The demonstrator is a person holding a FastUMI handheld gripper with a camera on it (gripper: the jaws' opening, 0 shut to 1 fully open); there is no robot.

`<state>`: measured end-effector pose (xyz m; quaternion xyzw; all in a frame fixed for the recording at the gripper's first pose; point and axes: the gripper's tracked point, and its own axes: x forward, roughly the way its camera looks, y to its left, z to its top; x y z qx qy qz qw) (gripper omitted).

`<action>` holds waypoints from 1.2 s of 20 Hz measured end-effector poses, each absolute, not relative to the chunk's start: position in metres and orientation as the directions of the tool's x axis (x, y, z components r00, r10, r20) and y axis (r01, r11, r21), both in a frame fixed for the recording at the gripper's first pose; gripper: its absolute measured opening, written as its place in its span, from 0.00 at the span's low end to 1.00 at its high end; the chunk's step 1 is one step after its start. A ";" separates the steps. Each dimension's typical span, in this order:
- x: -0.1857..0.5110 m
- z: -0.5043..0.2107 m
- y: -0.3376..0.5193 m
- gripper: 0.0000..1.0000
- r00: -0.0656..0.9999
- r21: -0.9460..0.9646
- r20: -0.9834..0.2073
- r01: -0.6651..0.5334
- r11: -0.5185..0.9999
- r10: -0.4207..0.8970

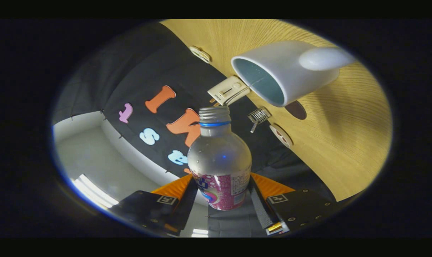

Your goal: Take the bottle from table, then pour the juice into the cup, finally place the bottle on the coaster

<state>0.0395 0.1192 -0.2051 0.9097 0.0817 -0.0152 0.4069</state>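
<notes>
A clear plastic bottle (219,157) with a pink label and a blue neck ring sits between my fingers, and my gripper (220,191) is shut on its lower body. The cap is off. I hold the bottle tipped, its open mouth aimed at a white cup (284,71) with a pale blue inside that stands on the wooden table (344,142). A thin stream runs from the bottle's mouth into the cup's opening. The cup's handle (323,59) faces away from the wall. A dark round coaster (296,110) lies on the table just beside the cup.
The booth's black cloth wall (144,71) rises at the table's far edge. Along that edge sit small items: a white boxy piece (227,91), a tiny wire basket (259,115) and a round white disc (281,135). A pale ceiling with a strip light (94,189) lies beyond.
</notes>
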 end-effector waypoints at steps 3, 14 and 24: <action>0.040 -0.201 0.115 0.77 0.988 0.730 -0.080 0.148 -0.668 0.130; 0.030 -0.233 0.121 0.77 0.962 0.785 -0.187 0.267 -0.558 0.197; 0.019 -0.264 0.118 0.77 0.907 0.918 -0.348 0.381 -0.109 0.238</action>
